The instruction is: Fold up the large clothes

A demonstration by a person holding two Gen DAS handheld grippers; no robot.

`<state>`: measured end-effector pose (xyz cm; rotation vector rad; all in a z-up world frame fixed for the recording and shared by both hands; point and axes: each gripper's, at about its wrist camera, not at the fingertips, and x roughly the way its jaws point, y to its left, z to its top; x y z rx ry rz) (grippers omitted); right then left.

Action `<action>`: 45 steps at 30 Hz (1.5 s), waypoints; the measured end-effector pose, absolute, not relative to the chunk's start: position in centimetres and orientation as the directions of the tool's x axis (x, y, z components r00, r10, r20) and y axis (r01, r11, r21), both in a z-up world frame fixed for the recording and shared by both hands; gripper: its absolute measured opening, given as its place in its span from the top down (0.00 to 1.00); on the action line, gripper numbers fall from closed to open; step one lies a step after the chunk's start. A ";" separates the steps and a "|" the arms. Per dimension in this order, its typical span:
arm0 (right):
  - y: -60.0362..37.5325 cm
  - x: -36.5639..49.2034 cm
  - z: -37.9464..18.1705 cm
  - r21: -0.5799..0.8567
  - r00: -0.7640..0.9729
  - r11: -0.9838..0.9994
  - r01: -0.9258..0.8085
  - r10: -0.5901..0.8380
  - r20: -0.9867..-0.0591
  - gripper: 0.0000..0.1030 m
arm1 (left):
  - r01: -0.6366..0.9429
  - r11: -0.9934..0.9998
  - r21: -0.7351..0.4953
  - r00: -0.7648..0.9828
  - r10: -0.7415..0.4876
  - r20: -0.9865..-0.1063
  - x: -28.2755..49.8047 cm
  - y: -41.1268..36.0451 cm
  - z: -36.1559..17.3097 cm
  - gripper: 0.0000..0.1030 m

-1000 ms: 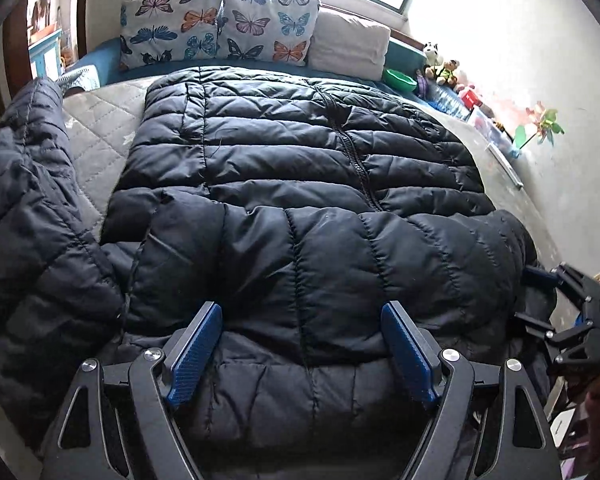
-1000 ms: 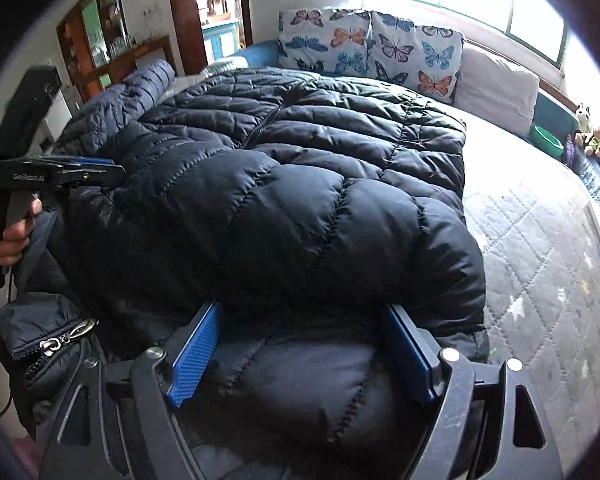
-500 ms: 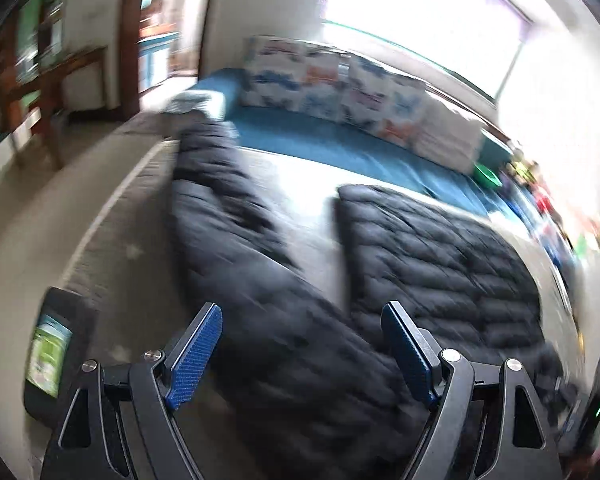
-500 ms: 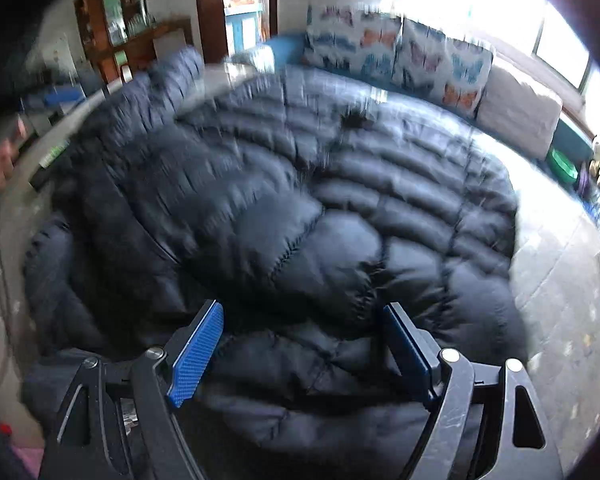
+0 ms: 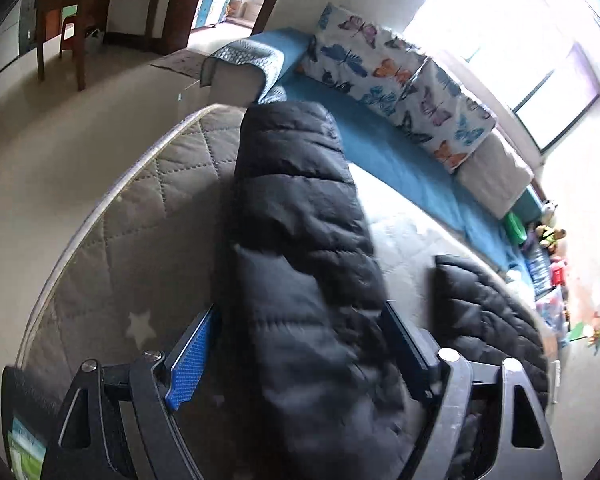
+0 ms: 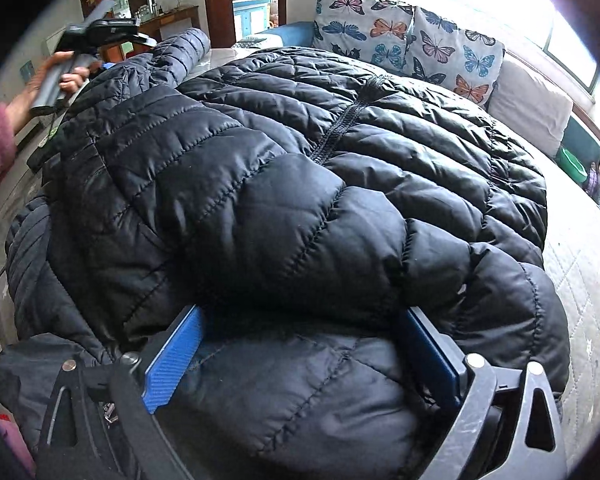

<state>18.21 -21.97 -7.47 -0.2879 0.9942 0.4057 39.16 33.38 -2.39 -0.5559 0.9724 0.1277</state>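
Jacket (image 6: 308,184) is lying spread across the bed (image 5: 112,240); left gripper (image 5: 300,356) is straddling its sleeve (image 5: 292,216), spread wide, while right gripper (image 6: 300,360) is gaping over the hem.

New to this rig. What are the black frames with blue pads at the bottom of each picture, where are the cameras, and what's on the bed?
No robot arm here: a person holds a two-finger gripper in each hand, and each gripper carries a fisheye camera looking forward along its fingers. That is why blue pads frame the bottom of both pictures.

The left wrist view shows the left gripper with its pads spread either side of a sleeve of the black puffer jacket; it appears open, not clamped. The sleeve stretches out over the quilted mattress.

The right wrist view shows the right gripper, also open, with the jacket's bulk between its pads. The jacket lies zip-up across the bed. At upper left, the person's left hand holds the other gripper.

Butterfly pillows line the far side.
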 end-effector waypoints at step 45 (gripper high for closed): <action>-37.3 8.0 -0.3 0.101 0.710 0.986 -0.135 0.168 -0.684 0.00 | 0.596 0.803 0.008 0.545 -0.396 -0.739 12.0 -15.8 -0.6 0.46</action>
